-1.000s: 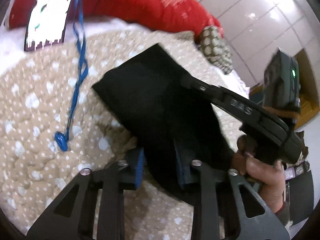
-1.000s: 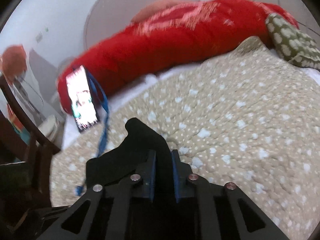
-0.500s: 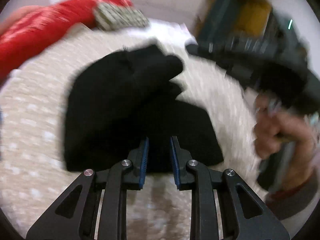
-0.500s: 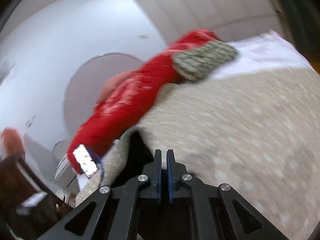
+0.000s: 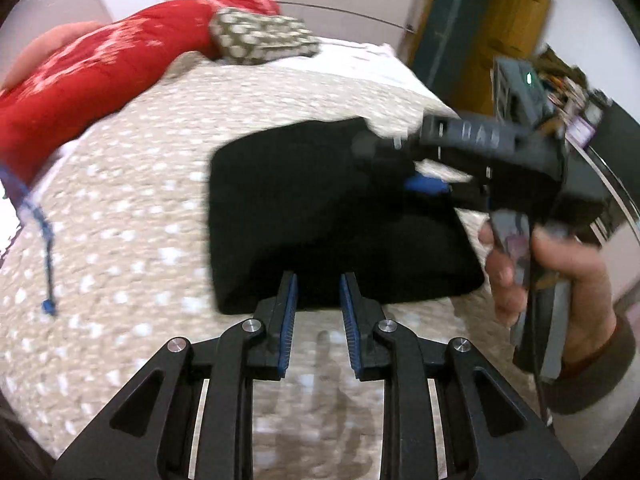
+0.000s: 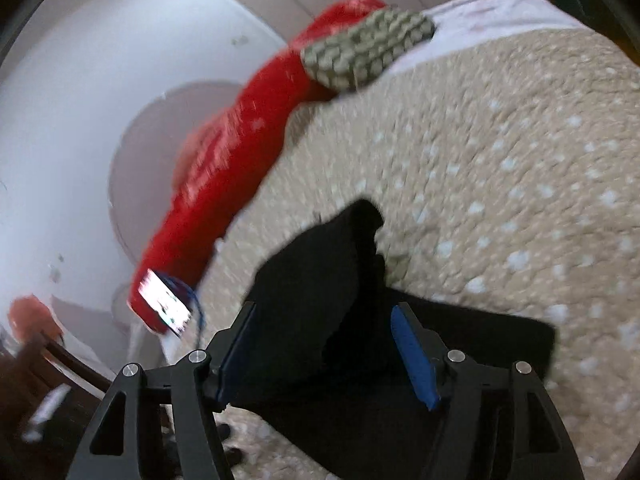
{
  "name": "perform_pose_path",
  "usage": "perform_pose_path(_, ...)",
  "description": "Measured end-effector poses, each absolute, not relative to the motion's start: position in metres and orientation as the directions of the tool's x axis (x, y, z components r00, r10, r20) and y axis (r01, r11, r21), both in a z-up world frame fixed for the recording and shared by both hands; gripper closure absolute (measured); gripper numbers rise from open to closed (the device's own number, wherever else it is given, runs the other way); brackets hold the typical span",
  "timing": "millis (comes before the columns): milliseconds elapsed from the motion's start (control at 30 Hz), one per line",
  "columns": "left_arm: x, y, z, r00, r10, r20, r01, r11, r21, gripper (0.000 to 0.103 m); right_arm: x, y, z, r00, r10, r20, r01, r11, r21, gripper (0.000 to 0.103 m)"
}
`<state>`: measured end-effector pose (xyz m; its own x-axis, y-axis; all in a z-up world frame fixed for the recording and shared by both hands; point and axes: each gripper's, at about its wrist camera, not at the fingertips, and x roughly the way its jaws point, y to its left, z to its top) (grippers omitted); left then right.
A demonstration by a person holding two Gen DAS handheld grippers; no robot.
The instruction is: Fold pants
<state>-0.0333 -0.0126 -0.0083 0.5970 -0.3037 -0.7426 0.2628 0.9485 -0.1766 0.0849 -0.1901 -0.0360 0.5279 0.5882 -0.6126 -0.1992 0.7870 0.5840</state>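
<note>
We are over a bed (image 5: 132, 184) with a beige dotted quilt, where the black pants (image 5: 320, 216) lie folded into a squat block, well short of the red bolster (image 5: 100, 68). Our left tool (image 5: 317, 300) sits at the block's near edge, jaws slightly apart, nipping only its rim. Our right tool (image 6: 324, 344), at the block's far right corner, has just sprung wide, a raised flap loose between its pads; the left is nearer for the next fold.

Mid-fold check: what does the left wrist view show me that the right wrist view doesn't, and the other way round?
Only the left wrist view shows the person's hand holding the right gripper over the black pants, and the wooden door behind. Only the right wrist view shows the lit phone and the white wall. Both show the pants, beige dotted bedspread, red blanket and patterned pillow.
</note>
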Motion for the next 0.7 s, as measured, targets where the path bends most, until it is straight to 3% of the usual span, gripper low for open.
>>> perform_pose_path(67, -0.028, 0.000, -0.012, 0.604, -0.278, -0.747, 0.212, 0.959, -0.186, 0.081, 0.090, -0.177, -0.042, 0.527, 0.571, -0.630, -0.213, 0.806, 0.552, 0.063)
perform_pose_path(100, -0.022, 0.003, -0.012, 0.603, -0.271, -0.750, 0.194, 0.962, -0.191, 0.081, 0.092, -0.170, -0.043, 0.533, 0.565, -0.629, -0.224, 0.812, 0.539, 0.082)
perform_pose_path(167, -0.019, 0.018, -0.008, 0.609, -0.260, -0.749, 0.162, 0.966, -0.204, 0.081, 0.086, -0.164, -0.034, 0.560, 0.564, -0.607, -0.243, 0.813, 0.530, 0.090)
perform_pose_path(333, -0.013, 0.030, 0.006, 0.652, -0.245, -0.718, 0.125, 0.968, -0.216, 0.081, 0.044, -0.183, 0.013, 0.647, 0.582, -0.493, -0.320, 0.793, 0.518, 0.093)
perform_pose_path(400, -0.013, 0.028, 0.007, 0.654, -0.245, -0.716, 0.123, 0.968, -0.219, 0.072, 0.018, -0.202, 0.029, 0.685, 0.556, -0.471, -0.318, 0.810, 0.493, 0.099)
perform_pose_path(600, -0.004, -0.001, -0.011, 0.606, -0.235, -0.760, 0.153, 0.972, -0.179, 0.069, -0.002, -0.251, -0.014, 0.678, 0.352, -0.645, -0.082, 0.908, 0.410, 0.100)
perform_pose_path(700, -0.005, -0.003, -0.015, 0.590, -0.241, -0.770, 0.158, 0.971, -0.182, 0.069, -0.006, -0.255, -0.015, 0.685, 0.430, -0.589, -0.110, 0.859, 0.499, 0.099)
